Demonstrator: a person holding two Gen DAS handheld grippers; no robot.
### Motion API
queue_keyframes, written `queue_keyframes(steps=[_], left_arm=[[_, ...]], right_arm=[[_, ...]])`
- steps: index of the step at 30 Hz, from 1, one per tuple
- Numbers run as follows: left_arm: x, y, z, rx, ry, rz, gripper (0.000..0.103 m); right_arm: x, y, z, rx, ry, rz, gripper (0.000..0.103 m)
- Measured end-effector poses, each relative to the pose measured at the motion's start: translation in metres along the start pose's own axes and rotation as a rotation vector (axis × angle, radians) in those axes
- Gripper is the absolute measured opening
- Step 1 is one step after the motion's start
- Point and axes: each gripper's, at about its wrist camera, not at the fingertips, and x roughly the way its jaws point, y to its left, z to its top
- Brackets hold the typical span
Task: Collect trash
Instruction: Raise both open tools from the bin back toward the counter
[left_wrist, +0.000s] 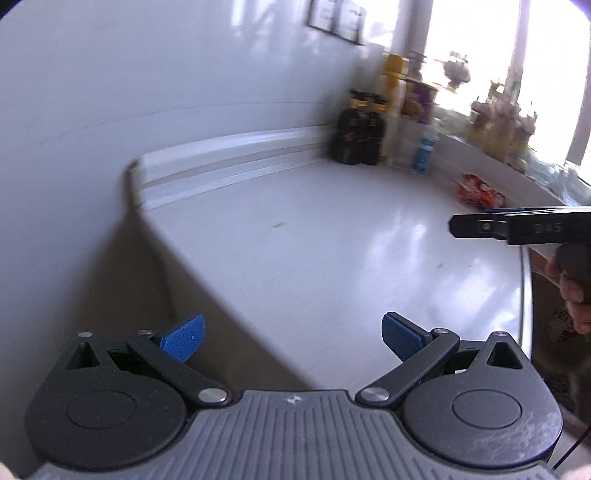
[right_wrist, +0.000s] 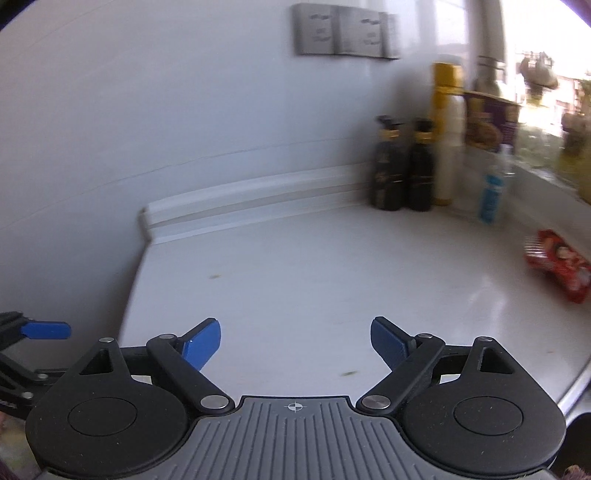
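Note:
A red snack wrapper (right_wrist: 557, 267) lies on the white counter (right_wrist: 332, 266) at the far right; the left wrist view shows this wrapper (left_wrist: 480, 190) near the windowsill. My right gripper (right_wrist: 295, 343) is open above the counter's front part, with nothing between its blue pads. My left gripper (left_wrist: 291, 338) is also open and empty, over the counter's left edge. Side-on at the right edge of the left wrist view is the right gripper (left_wrist: 465, 226), with a hand (left_wrist: 576, 295) on its handle. A small dark speck (right_wrist: 347, 373) lies just ahead of the right gripper.
Two dark pump bottles (right_wrist: 402, 166), a white bottle with a yellow cap (right_wrist: 447, 129), a purple cup (right_wrist: 487, 122) and a small blue-labelled bottle (right_wrist: 491, 192) crowd the back right corner. A white wall (right_wrist: 184, 110) stands behind the counter. The counter drops off at its left edge (left_wrist: 177, 266).

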Motion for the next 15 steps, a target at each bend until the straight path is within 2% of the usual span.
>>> queue_keyframes(steps=[7,11,15], left_arm=[[0.026,-0.051,0.025,0.119,-0.001,-0.067,0.102],[0.054,-0.080,0.036,0.182,-0.003,-0.136,0.102],[0.083,-0.104,0.049,0.217,-0.011,-0.152,0.102]], right_arm=[[-0.006,-0.070,0.005,0.062,-0.063,-0.103,0.095],[-0.004,-0.112,0.003,0.111,-0.102,-0.180,0.096],[0.004,-0.155,-0.002,0.172,-0.130,-0.255,0.096]])
